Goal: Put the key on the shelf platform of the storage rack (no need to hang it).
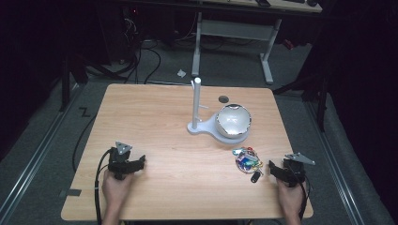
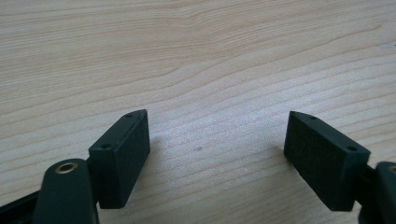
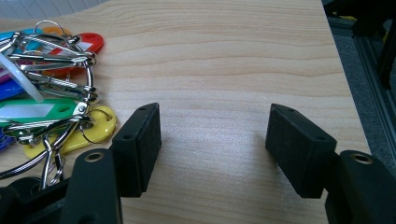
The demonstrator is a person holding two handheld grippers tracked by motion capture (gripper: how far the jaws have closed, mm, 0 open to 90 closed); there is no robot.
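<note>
The key bunch lies just left of the right tongs, both tongs gaping wide and empty.

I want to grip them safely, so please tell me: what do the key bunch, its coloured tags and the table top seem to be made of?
Key bunch: the rings look like polished metal, silvery with bright glints.
Coloured tags: probably glossy plastic, in flat red, green and yellow, with pale label windows.
Table top: light wood or wood-look laminate, with a matte grain pattern; which one, I cannot tell.
</note>
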